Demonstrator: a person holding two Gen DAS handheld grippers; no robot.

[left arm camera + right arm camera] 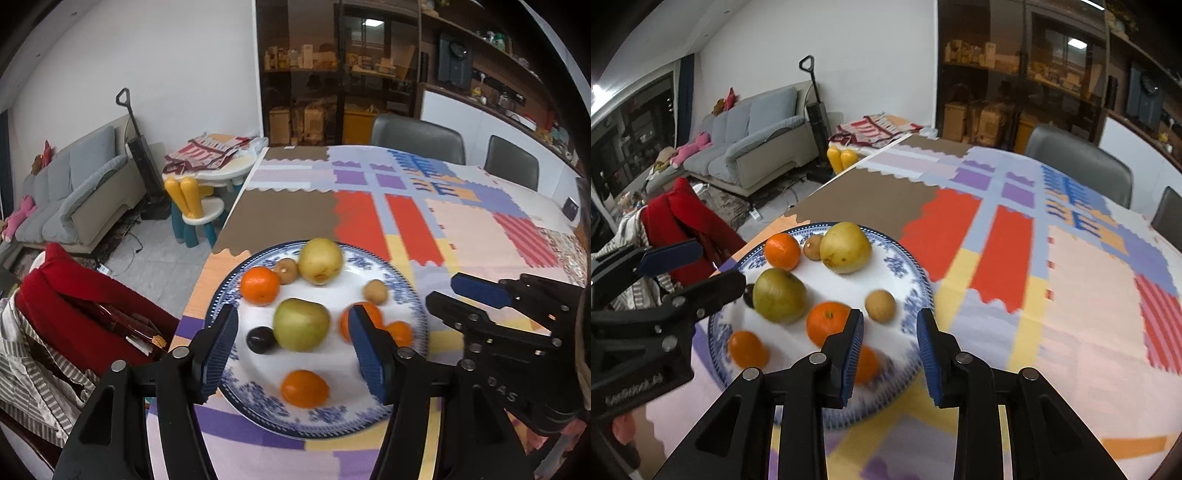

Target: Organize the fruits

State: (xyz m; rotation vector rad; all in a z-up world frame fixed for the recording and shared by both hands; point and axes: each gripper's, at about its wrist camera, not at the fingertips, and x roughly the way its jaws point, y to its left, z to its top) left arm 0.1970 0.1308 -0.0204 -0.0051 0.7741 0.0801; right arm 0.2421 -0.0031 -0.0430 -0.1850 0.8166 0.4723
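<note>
A blue-and-white plate [325,413] on the patchwork tablecloth holds a yellow apple [319,260], a green apple [301,325], a dark plum [261,339], two small brown fruits and several oranges. My left gripper [291,312] hovers open over the plate's near half, with the green apple seen below the gap and not touched. In the right wrist view my right gripper [890,314] hangs over the plate's right rim [912,266], its jaws narrowly apart with nothing between them. One orange [868,363] is partly hidden behind its left finger. A brown fruit [881,305] lies just beyond the fingertips.
The plate sits near the table's left edge [221,236]. A chair draped in red cloth [92,314] stands beside that edge. Grey chairs [417,138] line the far side. The tablecloth [1089,295] stretches right of the plate.
</note>
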